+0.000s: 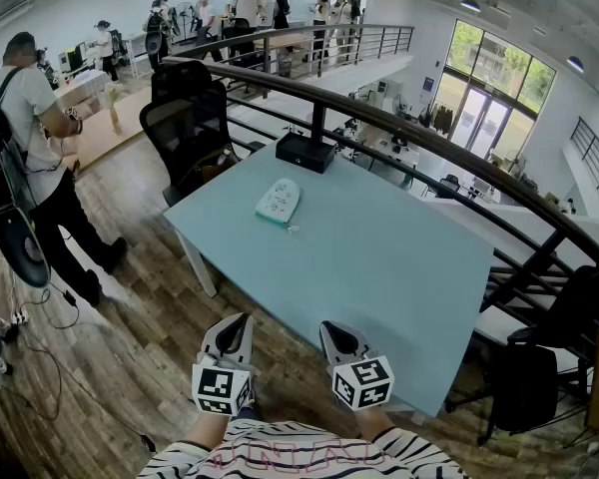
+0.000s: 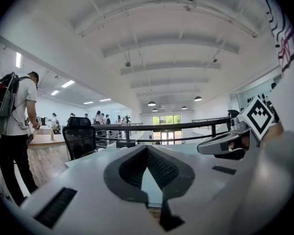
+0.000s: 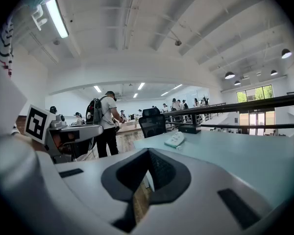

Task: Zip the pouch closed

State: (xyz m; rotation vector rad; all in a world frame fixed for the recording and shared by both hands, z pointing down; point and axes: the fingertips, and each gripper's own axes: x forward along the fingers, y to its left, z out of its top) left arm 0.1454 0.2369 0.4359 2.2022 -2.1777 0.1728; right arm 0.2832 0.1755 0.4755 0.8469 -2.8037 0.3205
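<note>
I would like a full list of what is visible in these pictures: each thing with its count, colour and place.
table: one, pale blue, centre, beside the railing
pouch: one, whitish mint, lying on the table's far left part
box: one, black, at the table's far edge
office chair: one, black, at the table's far left corner
railing: one, dark, curving behind the table
floor: brown wood planks, left of the table
person with backpack: one, white shirt, dark trousers, standing at far left
other people: a group, too far away to count, in the background
left gripper: one, grey-white, shut, empty, before the table's near edge
right gripper: one, grey-white, shut, empty, beside the left one
</note>
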